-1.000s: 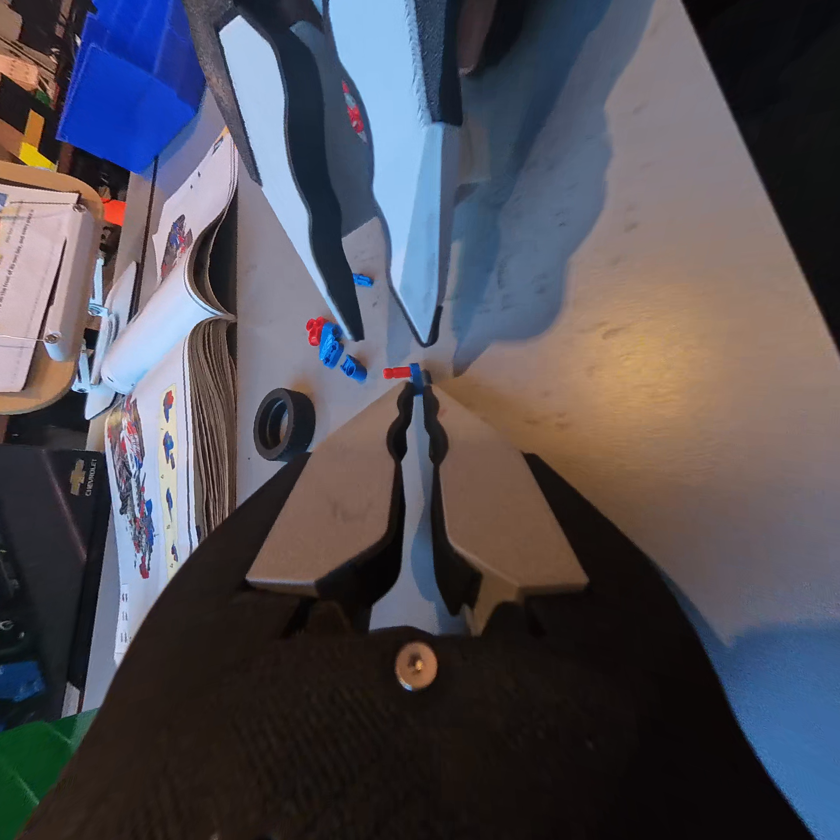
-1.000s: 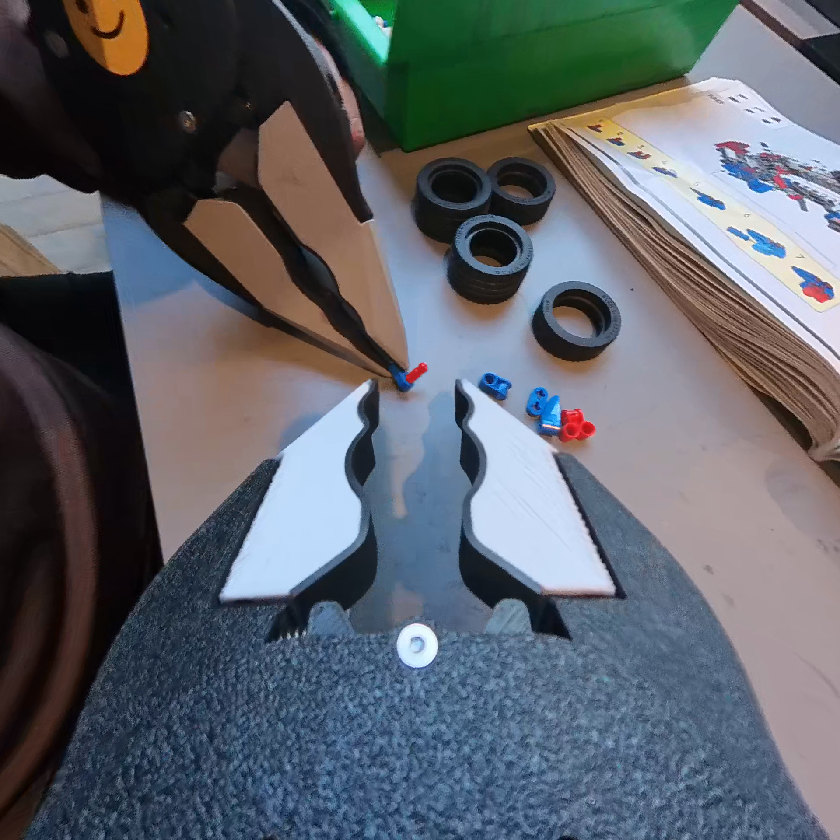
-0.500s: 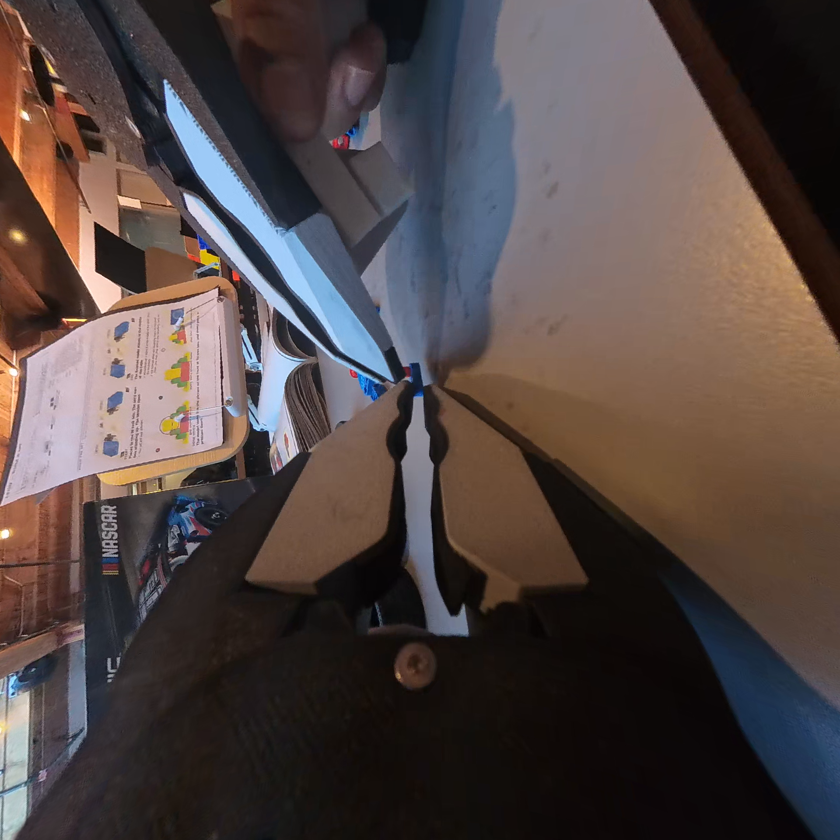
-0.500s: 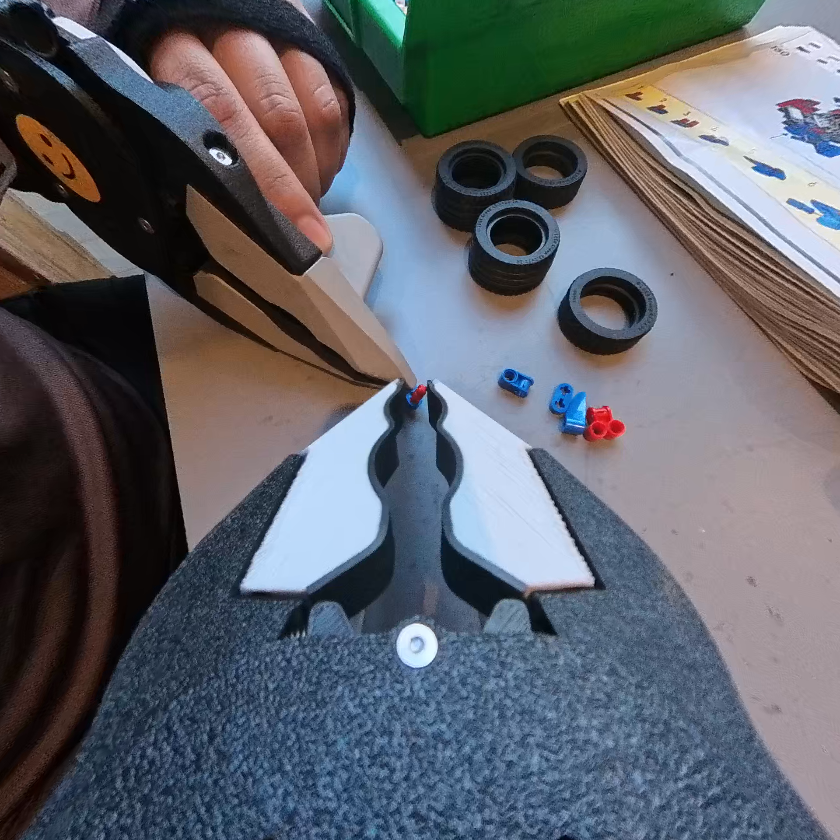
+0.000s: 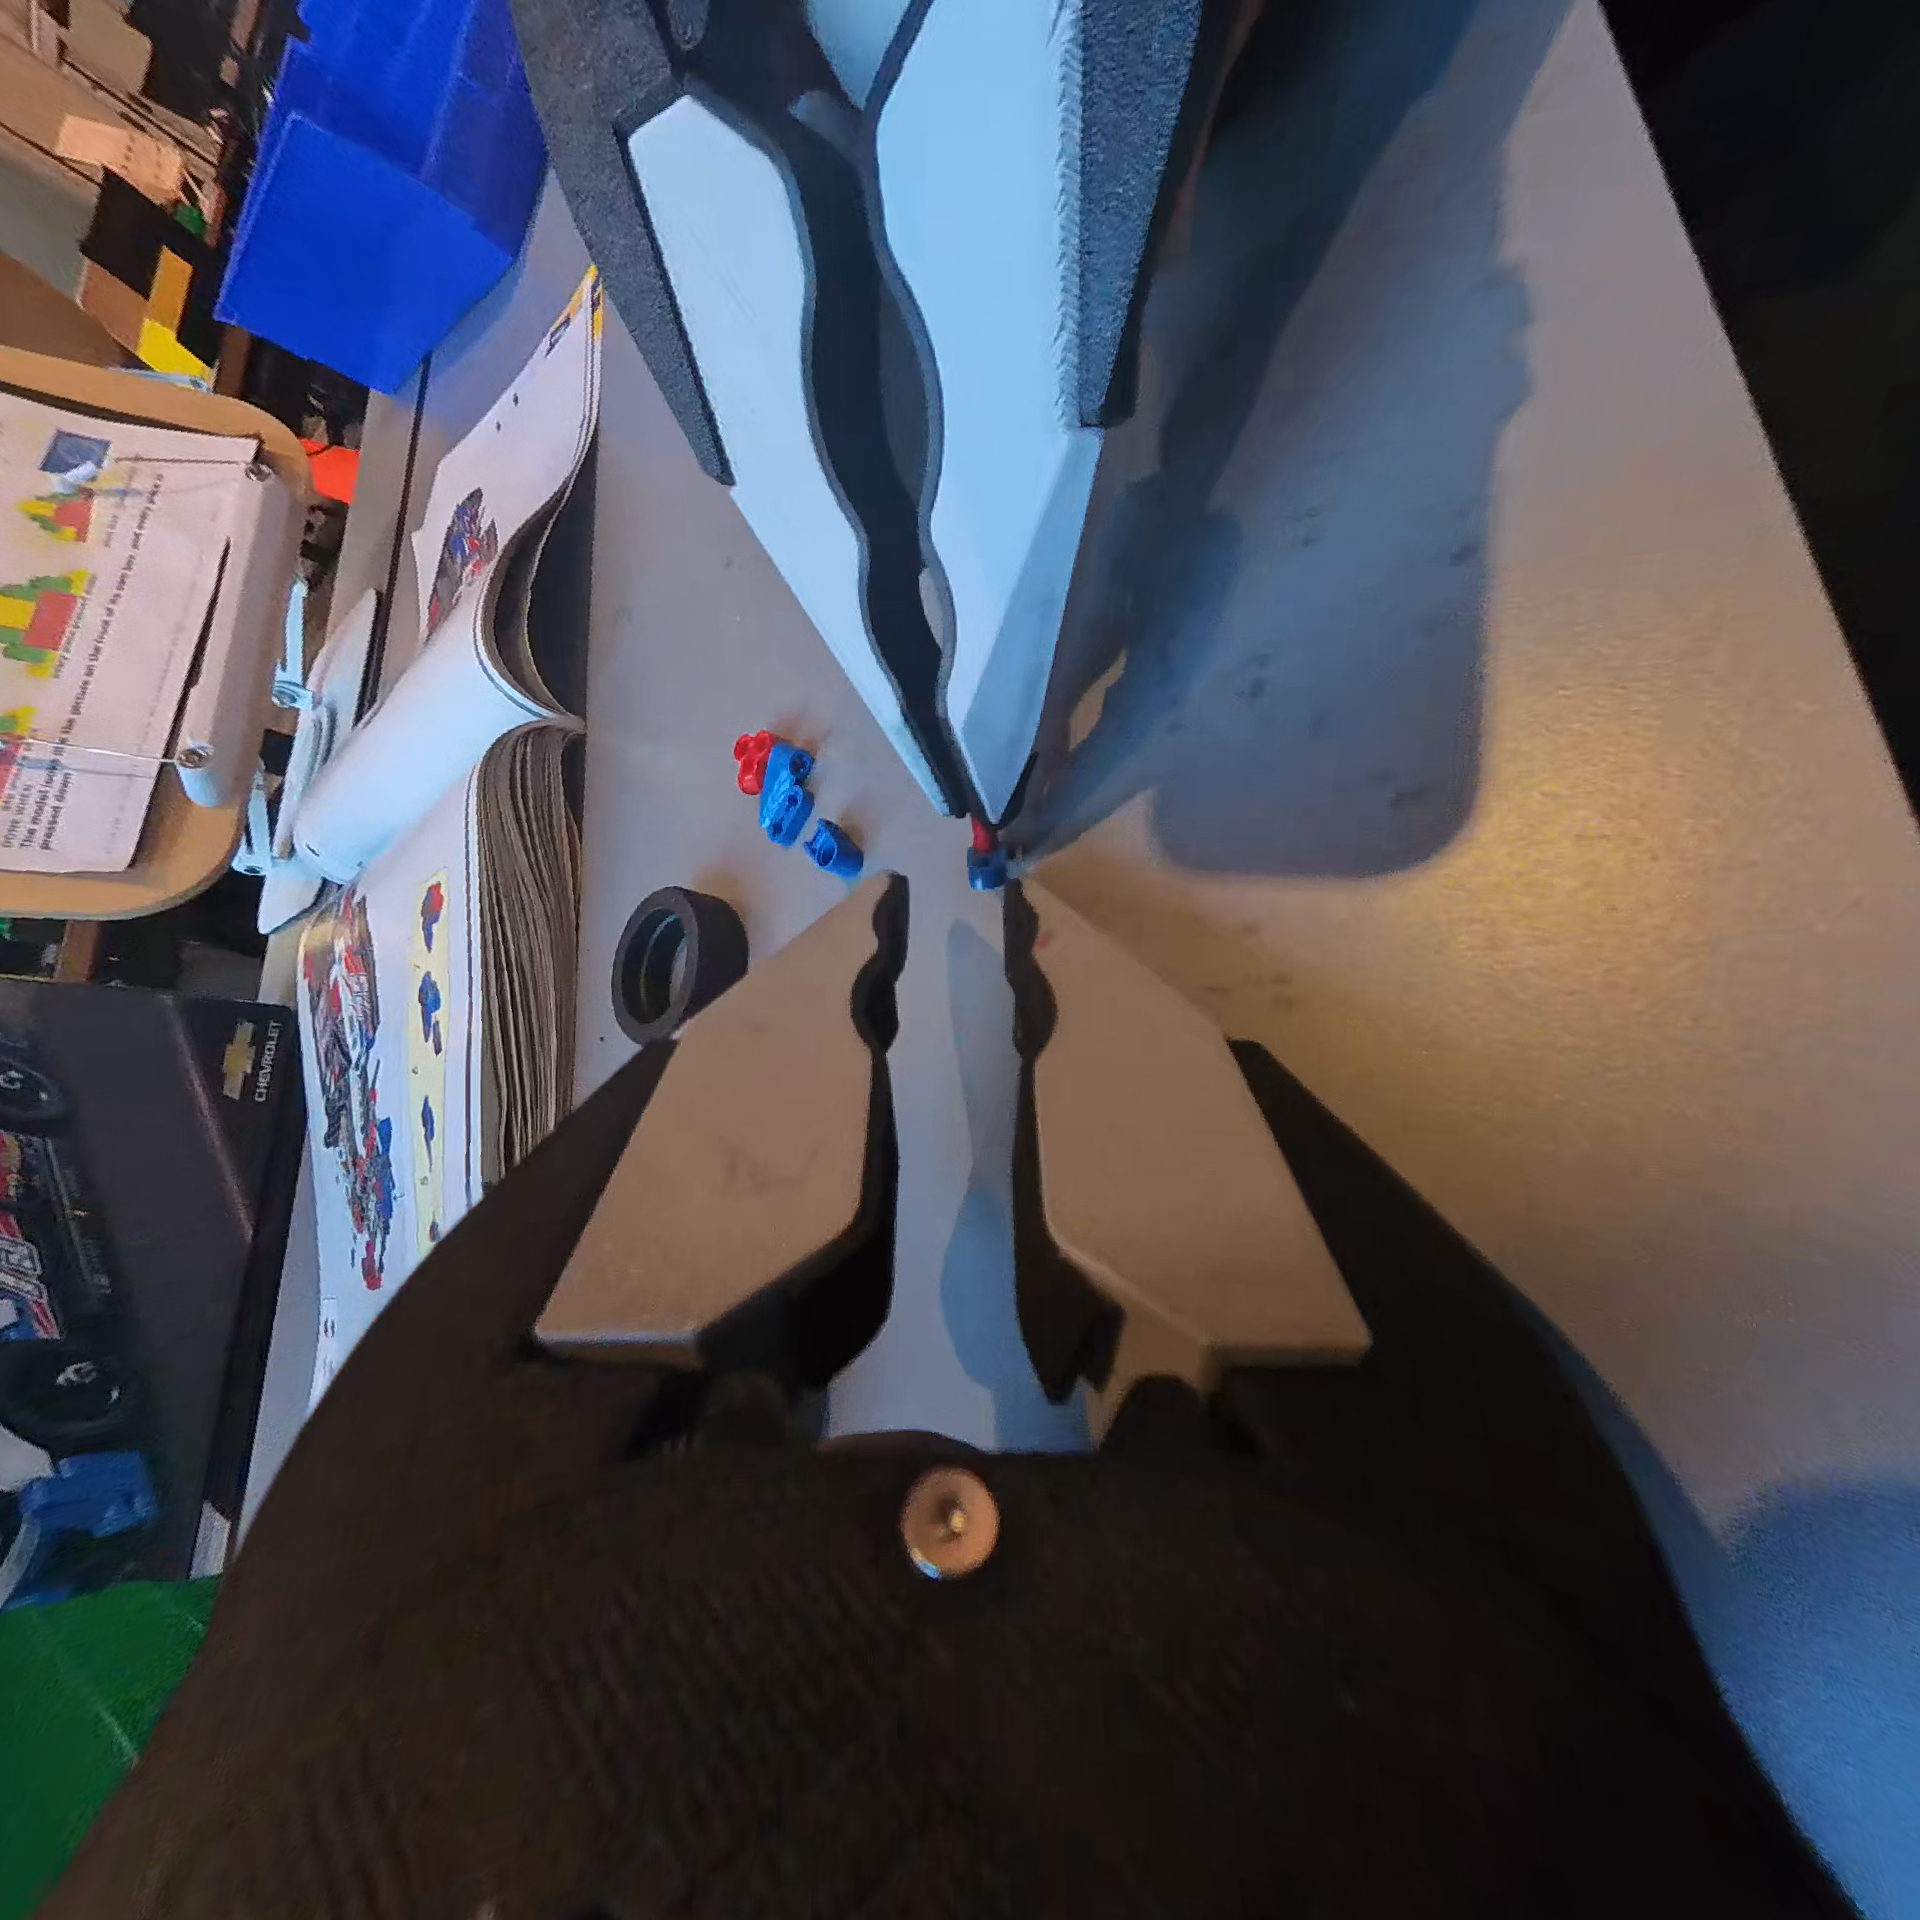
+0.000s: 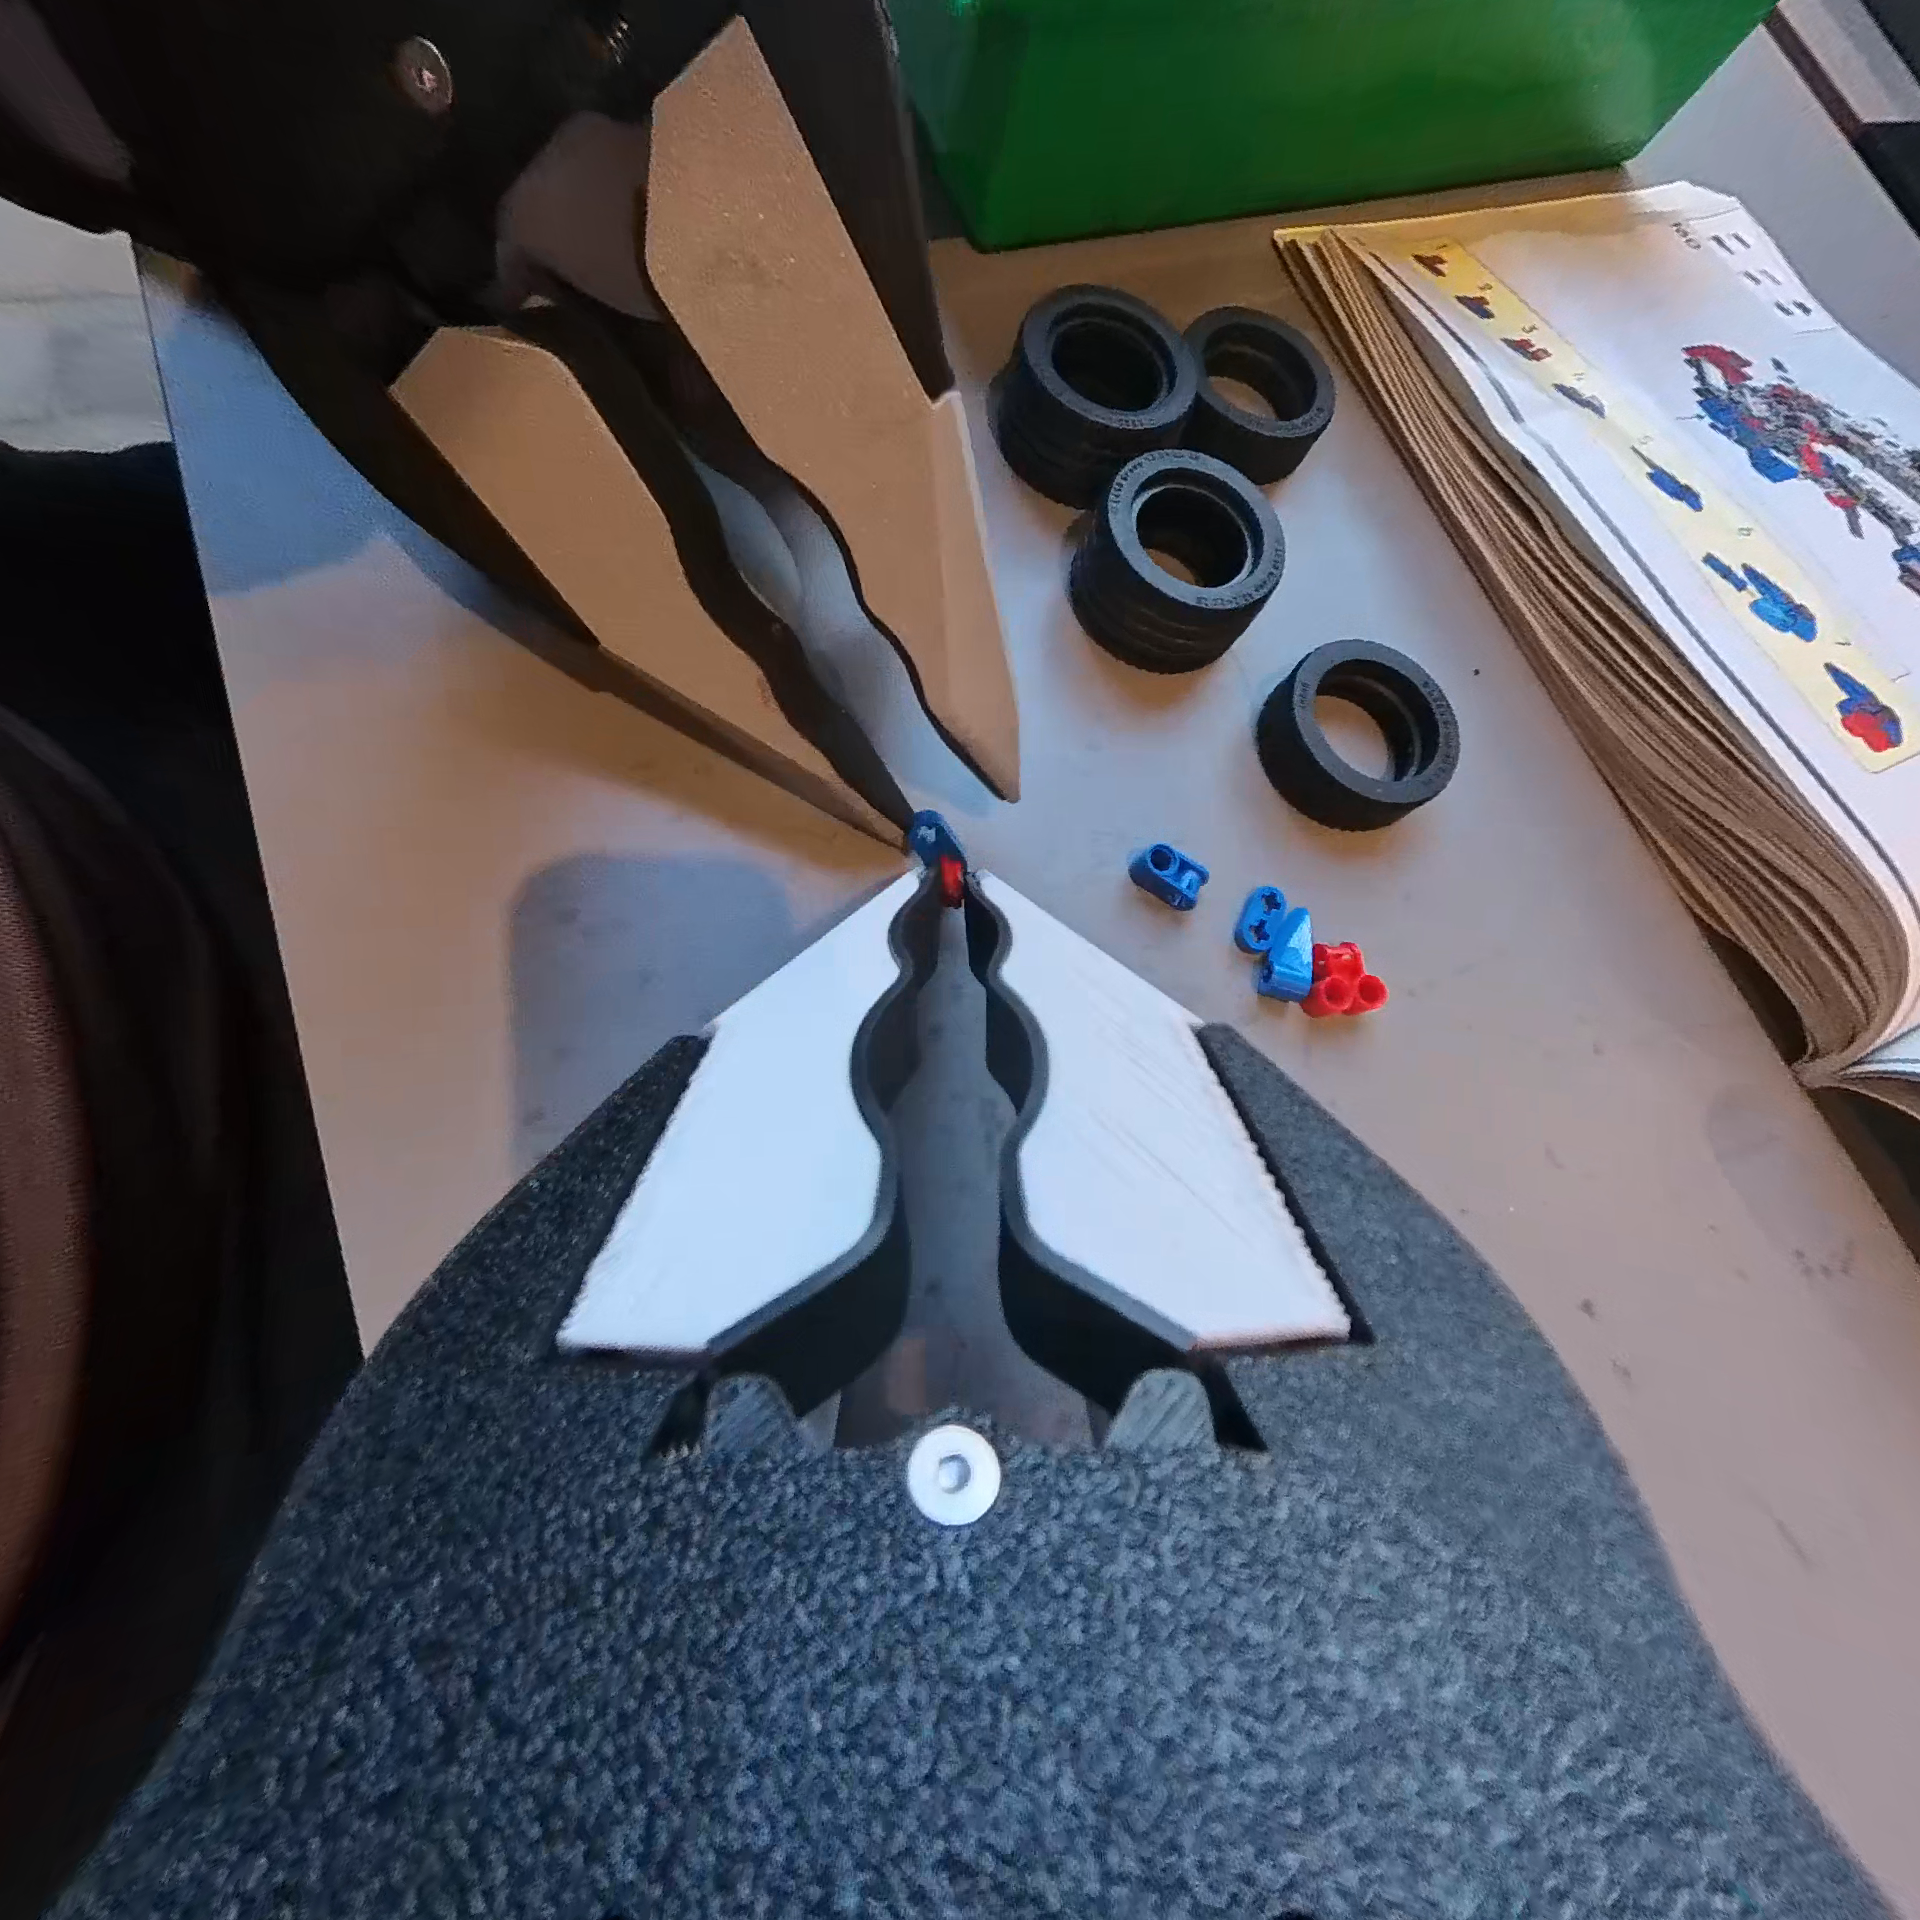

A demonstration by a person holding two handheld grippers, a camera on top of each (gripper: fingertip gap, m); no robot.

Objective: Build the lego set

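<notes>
A small blue connector (image 6: 930, 834) with a red pin (image 6: 948, 876) in it hangs just above the table. My right gripper (image 6: 948, 881), with white fingers, is shut on the red pin. My left gripper (image 5: 954, 888), with tan fingers, is open. Its jaws stand apart on either side of the blue connector (image 5: 985, 868), and one fingertip (image 6: 902, 837) sits right against it. In the left wrist view the right gripper (image 5: 982, 816) comes down from the top. In the right wrist view the left gripper (image 6: 956, 819) comes in from the upper left.
Loose pieces lie to the right: a blue connector (image 6: 1169, 871), two blue parts (image 6: 1276, 940) and a red part (image 6: 1340, 982). Several black tyres (image 6: 1174, 561) and an open instruction booklet (image 6: 1662, 540) lie beyond. A green bin (image 6: 1299, 94) stands at the back. A blue bin (image 5: 364, 208) is farther off. The tips of both grippers are at nearly the same place. Left tips and right tips are each some 4 cm from the blue connector (image 6: 1169, 871). It turns up in the left wrist view (image 5: 825, 842) as well.
My right gripper closed on the red pin. My left gripper, which was shut on the blue connector, has opened and let it go.
</notes>
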